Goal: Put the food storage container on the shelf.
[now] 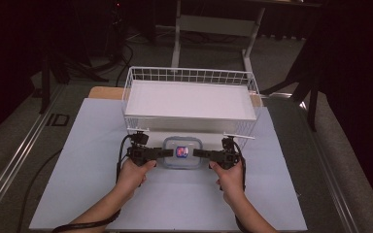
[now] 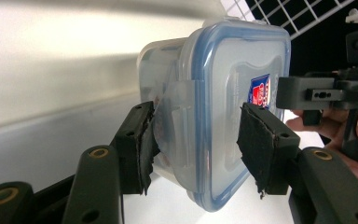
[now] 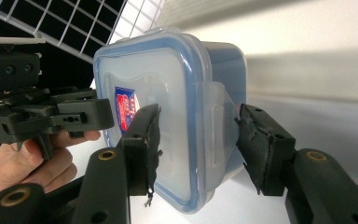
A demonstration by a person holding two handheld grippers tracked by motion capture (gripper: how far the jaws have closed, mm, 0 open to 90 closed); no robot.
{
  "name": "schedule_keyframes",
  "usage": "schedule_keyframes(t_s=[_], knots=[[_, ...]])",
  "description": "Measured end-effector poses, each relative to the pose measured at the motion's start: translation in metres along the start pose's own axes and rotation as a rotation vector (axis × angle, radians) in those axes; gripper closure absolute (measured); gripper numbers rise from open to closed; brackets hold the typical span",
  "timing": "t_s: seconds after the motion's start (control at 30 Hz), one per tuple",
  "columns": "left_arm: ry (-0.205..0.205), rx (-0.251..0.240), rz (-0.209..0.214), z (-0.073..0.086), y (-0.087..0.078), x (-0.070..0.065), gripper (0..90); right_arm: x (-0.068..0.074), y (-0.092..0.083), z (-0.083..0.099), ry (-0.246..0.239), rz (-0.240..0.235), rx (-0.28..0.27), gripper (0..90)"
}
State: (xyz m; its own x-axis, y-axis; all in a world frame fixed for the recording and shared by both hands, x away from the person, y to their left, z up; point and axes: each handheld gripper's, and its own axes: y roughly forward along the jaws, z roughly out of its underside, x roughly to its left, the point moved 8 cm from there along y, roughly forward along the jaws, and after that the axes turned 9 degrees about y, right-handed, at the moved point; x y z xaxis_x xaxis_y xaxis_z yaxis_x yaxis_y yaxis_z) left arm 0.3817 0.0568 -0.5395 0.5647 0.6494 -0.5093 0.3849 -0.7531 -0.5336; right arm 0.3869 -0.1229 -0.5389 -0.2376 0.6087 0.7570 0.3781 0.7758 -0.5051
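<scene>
- The counter (image 1: 92,194) is covered by a pale sheet, and its near half is bare apart from the work in hand.
- The white wire basket (image 1: 190,76) stands at the far side of the counter with a white tray floor and nothing in it, so the likely destination is not yet filled.
- The lidded container (image 1: 181,152), clear plastic with a blue seal rim and a red-and-blue label on its lid, sits just in front of the basket's near wall, between the two hands; it seems to be at or just above the counter, and the pictures don't settle which.
- The left tongs (image 2: 196,140) are clamped on the container's side, one pad against the latch flap, the other on the lid face.
- The right tongs (image 3: 196,140) grip the opposite side in the same way, pads pressing lid and side flap.
- Judged from this, the pickup is done: both sides are secured and the lid is on and latched.
- What is left, as it seems, is lifting the container over the basket's near wall, setting it down on the tray floor and letting go with both tongs.
</scene>
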Motion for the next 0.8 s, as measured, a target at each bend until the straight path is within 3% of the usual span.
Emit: schedule_keyframes(t_s=[0.13,0.2,0.23,0.43,0.6,0.67,0.73,0.77,0.8], knots=[[0.019,-0.032,0.007,-0.006,0.008,0.005,48.1,-0.004,0.0,-0.01,-0.007,0.011,-0.026,49.7],[-0.004,-0.039,0.003,-0.006,0.012,0.007,48.0,-0.006,0.002,-0.013,-0.011,0.022,-0.031,49.5],[0.017,-0.04,0.0,-0.007,0.014,0.009,47.9,-0.008,0.003,-0.015,0.002,0.02,-0.035,49.3],[0.032,-0.074,-0.004,-0.014,0.021,0.017,47.9,-0.012,0.007,-0.026,0.009,0.029,-0.054,49.1],[0.029,-0.084,-0.013,-0.019,0.026,0.024,47.6,-0.018,0.014,-0.033,0.002,0.026,-0.077,49.1],[-0.001,-0.094,-0.016,-0.022,0.029,0.026,47.5,-0.02,0.016,-0.036,-0.001,0.022,-0.084,49.1],[0.018,-0.098,-0.028,-0.023,0.029,0.029,47.3,-0.021,0.017,-0.036,-0.009,0.025,-0.094,49.1],[0.011,-0.108,-0.019,-0.024,0.031,0.031,47.3,-0.021,0.018,-0.036,-0.011,0.026,-0.1,48.9],[0.028,-0.106,-0.009,-0.024,0.031,0.033,47.5,-0.022,0.019,-0.037,-0.002,0.029,-0.105,49.0]])
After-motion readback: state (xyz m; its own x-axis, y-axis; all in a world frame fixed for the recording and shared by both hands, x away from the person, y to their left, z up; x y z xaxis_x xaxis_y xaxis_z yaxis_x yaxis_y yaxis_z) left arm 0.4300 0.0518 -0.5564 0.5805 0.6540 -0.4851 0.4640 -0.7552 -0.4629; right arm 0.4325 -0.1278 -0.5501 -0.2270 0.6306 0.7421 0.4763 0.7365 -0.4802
